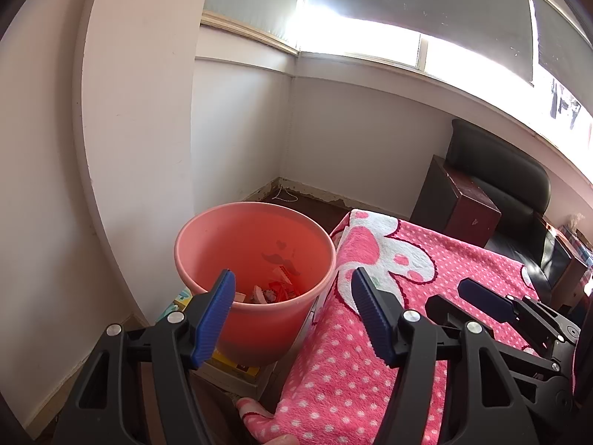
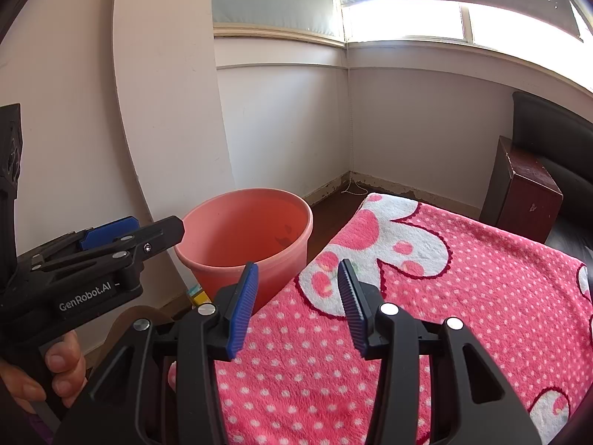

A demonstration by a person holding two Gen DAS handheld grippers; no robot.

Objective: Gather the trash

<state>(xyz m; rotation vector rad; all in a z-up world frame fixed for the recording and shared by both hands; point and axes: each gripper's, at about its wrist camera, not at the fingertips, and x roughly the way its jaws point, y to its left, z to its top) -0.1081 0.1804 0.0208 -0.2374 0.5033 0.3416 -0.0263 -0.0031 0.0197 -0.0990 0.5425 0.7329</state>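
Two claws hovered above the near edge of a pink polka-dot blanket (image 2: pixel 463 278) that covered a raised surface, and neither carried anything. The left claw (image 1: pixel 292 309) stood wide, its blue pads (image 1: pixel 217 315) well apart with only air between them; the right claw (image 2: pixel 298 306) stood at a middling gap, also with nothing between its pads. The trash that could be seen, a small heap of red-and-white wrappers and crumpled scraps (image 1: pixel 274 291), already lay at the bottom of the salmon-pink bucket (image 1: pixel 255 270), which stood just beside the blanket's left edge on what looked like flat boxes (image 1: pixel 237 369) on the floor. From the left claw the bucket lay ahead and slightly to the left, below the fingertips, so that the left pad overlapped the near rim in the left wrist view; from the right claw it lay further off to the left, past the blanket's corner. The left hand (image 2: pixel 63 367) was therefore the nearer of the two to the bucket. The bucket's mouth faced straight up, so anything dropped would have to come from above the rim. No loose litter showed on the visible stretch of blanket, and by my judgement the next piece, if any remained, lay outside both views. A dark red box (image 2: pixel 526 193) and a black leather chair (image 1: pixel 500 170) stood beyond the blanket's far side, under the window (image 1: pixel 407 18).
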